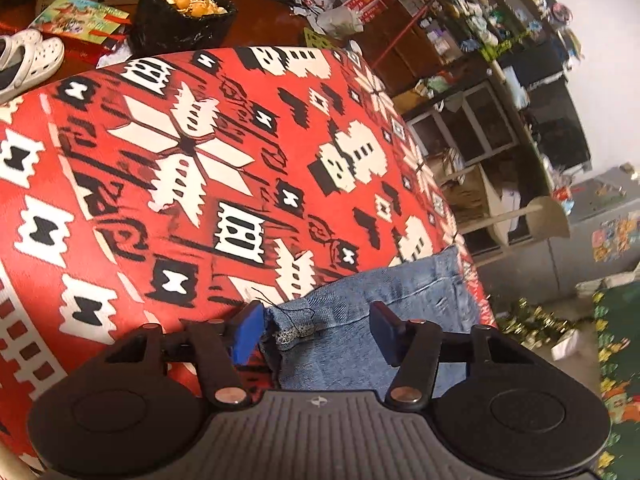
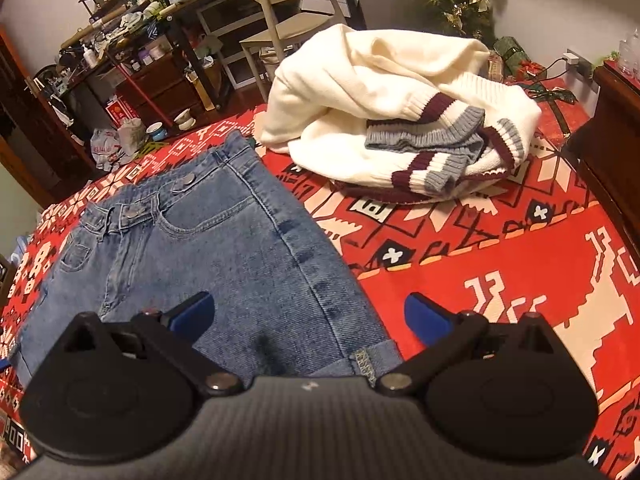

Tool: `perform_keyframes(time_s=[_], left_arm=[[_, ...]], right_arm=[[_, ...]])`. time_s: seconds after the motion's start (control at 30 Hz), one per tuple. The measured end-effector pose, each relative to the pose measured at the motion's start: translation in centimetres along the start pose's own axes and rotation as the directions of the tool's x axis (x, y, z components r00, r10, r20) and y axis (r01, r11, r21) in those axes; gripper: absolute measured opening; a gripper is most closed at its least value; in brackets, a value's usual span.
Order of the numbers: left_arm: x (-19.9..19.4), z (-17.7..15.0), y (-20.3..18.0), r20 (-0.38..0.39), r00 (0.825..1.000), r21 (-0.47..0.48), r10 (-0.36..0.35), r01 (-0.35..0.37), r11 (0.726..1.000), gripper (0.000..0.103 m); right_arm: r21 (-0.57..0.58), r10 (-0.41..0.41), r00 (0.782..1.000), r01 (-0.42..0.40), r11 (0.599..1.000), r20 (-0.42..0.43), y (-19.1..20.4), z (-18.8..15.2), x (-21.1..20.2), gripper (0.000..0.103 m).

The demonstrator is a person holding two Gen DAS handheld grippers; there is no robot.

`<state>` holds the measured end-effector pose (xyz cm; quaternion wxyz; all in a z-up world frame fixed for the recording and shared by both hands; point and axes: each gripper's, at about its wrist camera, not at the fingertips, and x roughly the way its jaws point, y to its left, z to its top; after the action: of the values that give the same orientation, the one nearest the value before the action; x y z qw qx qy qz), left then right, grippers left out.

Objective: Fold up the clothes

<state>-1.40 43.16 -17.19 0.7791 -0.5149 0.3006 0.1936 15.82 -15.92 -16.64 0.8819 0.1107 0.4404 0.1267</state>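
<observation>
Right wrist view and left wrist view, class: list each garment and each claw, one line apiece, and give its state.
Denim shorts: spread flat, unfolded, hem cuffed.
Cream sweater: crumpled heap, unfolded, apart from the shorts.
Left claw: open, fingers either side of the shorts' hem corner.
Right claw: open, over the shorts' hem edge.

Black gripper (image 1: 318, 330), blue pads (image 1: 248, 332), silver screws

jeans (image 2: 208, 248) legs hidden behind right claw (image 2: 308, 316)

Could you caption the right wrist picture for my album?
Open right gripper hovering over flat denim shorts, cream sweater heaped beyond.
</observation>
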Motion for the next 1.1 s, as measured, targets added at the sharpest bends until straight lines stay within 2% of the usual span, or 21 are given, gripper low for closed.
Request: perform_keyframes(time_s=[0.07, 0.13, 0.23, 0.43, 0.53, 0.63, 0.67, 0.73, 0.83, 0.9, 1.0, 1.07, 1.1], left_arm=[[-0.2, -0.1, -0.2, -0.002, 1.000, 0.012, -0.021, 0.021, 1.000, 0.053], [0.0, -0.3, -1.0, -0.006, 1.000, 0.069, 0.017, -0.017, 0.997, 0.051], [0.5, -0.9, -2.0, 0.000, 0.995, 0.157, 0.100, -0.099, 0.983, 0.044], [1.4, -1.6, -3.3, 0.049, 0.975, 0.294, 0.216, -0.221, 0.930, 0.034], [1.8, -1.9, -3.8, 0.082, 0.962, 0.351, 0.260, -0.272, 0.896, 0.022], [2.0, -2.2, -4.2, 0.102, 0.957, 0.383, 0.270, -0.288, 0.878, 0.015], [2.0, -2.2, -4.3, 0.110, 0.956, 0.392, 0.273, -0.294, 0.872, 0.010], [2.0, -2.5, -4.6, 0.131, 0.950, 0.410, 0.282, -0.311, 0.858, 0.009], [1.7, -3.1, -5.4, 0.189, 0.935, 0.454, 0.299, -0.353, 0.818, 0.009], [1.4, -3.3, -5.7, 0.215, 0.930, 0.466, 0.299, -0.367, 0.805, 0.008], [1.2, -3.2, -5.6, 0.220, 0.928, 0.457, 0.302, -0.372, 0.808, 0.008], [1.2, -3.1, -5.5, 0.221, 0.926, 0.450, 0.305, -0.374, 0.811, 0.008], [1.2, -3.1, -5.5, 0.221, 0.926, 0.447, 0.306, -0.375, 0.812, 0.008]], right_arm=[[-0.001, -0.001, 1.000, 0.001, 1.000, -0.002, 0.0, 0.0, 0.0, 0.102], [-0.003, -0.001, 1.000, 0.001, 1.000, -0.004, 0.1, 0.0, 0.1, 0.102], [-0.002, -0.001, 1.000, 0.001, 1.000, -0.009, 0.1, 0.0, 0.1, 0.102], [0.002, 0.000, 1.000, 0.000, 1.000, -0.013, 0.0, 0.0, 0.1, 0.102], [0.002, 0.002, 1.000, -0.002, 1.000, -0.013, 0.0, 0.0, 0.2, 0.102], [0.006, 0.002, 1.000, -0.002, 1.000, -0.013, 0.0, 0.0, 0.2, 0.102], [0.007, 0.002, 1.000, -0.002, 1.000, -0.014, 0.0, 0.0, 0.2, 0.102], [0.006, 0.001, 1.000, -0.001, 1.000, -0.014, 0.0, 0.0, 0.2, 0.102], [0.007, -0.005, 1.000, 0.005, 1.000, -0.012, -0.2, 0.1, 0.1, 0.102], [0.023, -0.011, 1.000, 0.011, 1.000, -0.012, -0.6, 0.1, -0.1, 0.102], [0.046, -0.019, 1.000, 0.020, 0.999, -0.011, -1.3, 0.2, -0.3, 0.101], [0.061, -0.029, 0.999, 0.030, 0.998, -0.016, -1.7, 0.2, -0.5, 0.095], [0.067, -0.038, 0.999, 0.040, 0.997, -0.024, -1.9, 0.2, -0.5, 0.087]])
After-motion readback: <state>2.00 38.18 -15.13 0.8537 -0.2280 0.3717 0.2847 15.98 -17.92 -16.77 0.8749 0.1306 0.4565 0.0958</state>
